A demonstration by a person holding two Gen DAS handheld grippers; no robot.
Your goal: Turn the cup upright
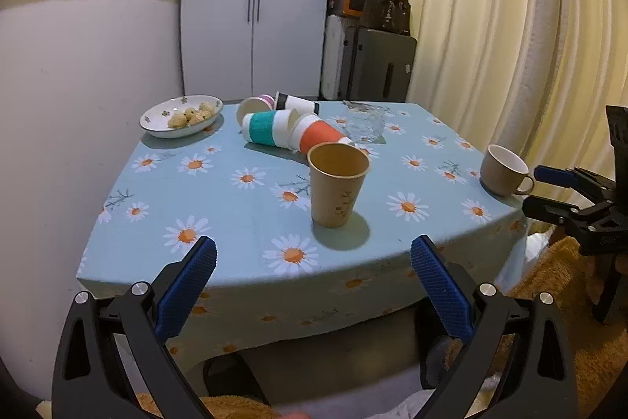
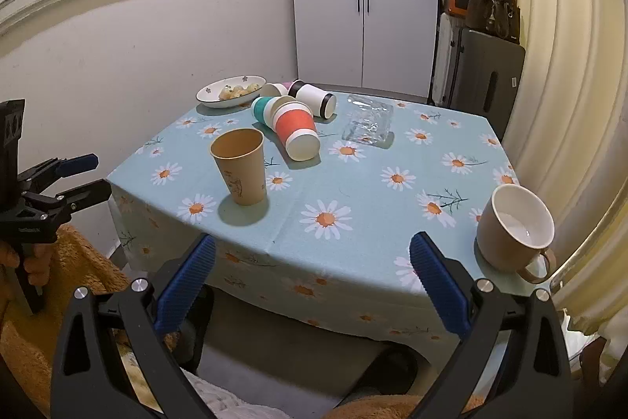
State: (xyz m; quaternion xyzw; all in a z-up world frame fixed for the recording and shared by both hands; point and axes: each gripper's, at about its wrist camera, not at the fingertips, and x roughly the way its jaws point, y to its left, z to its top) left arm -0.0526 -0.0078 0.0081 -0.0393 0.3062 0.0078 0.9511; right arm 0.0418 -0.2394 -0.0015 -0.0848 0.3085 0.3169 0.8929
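Note:
A brown paper cup (image 1: 338, 184) stands upright near the front of the daisy tablecloth table (image 1: 219, 207); it also shows in the right wrist view (image 2: 240, 171). Behind it lie several paper cups on their sides: a teal-banded one (image 1: 263, 129), an orange-banded one (image 1: 318, 135) (image 2: 297, 130), a black-banded one (image 2: 314, 99) and a pink one (image 1: 257, 104). My left gripper (image 1: 314, 262) is open and empty, in front of the table edge, short of the brown cup. My right gripper (image 2: 313, 260) is open and empty, at the table's front edge.
A beige mug (image 2: 514, 228) stands upright at the right front corner. A plate of snacks (image 1: 181, 115) sits at the back left. A clear glass dish (image 2: 368, 124) lies behind the cups. A white cabinet, stacked boxes and curtain stand behind the table.

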